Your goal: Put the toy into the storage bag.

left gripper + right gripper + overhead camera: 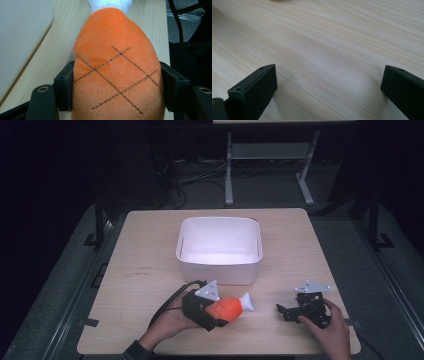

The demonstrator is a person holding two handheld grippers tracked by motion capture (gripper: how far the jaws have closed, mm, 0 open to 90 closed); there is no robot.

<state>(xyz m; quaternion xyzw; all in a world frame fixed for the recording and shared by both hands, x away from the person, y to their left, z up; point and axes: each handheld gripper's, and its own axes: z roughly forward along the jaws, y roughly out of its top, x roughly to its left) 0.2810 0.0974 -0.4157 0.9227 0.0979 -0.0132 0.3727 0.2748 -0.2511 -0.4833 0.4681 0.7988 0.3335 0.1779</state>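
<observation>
An orange plush drumstick (227, 308) with a white bone end lies across the front of the table, in front of a white bin (220, 270). My left gripper (212, 312) is shut on its thick orange end. In the left gripper view the plush drumstick (115, 65) bulges between both black pads (68, 87), with stitched crossing lines on top and the white tip pointing away. My right gripper (283, 311) rests at the front right, held by a hand, open. Its own view has the right gripper (328, 82) wide apart above bare wood, nothing between.
The white bin is empty and stands at the table's middle, just behind the toy. The wooden table (150, 270) has bare room on its left and right sides. Dark floor, cables and a metal stand's legs (229, 180) lie beyond the far edge.
</observation>
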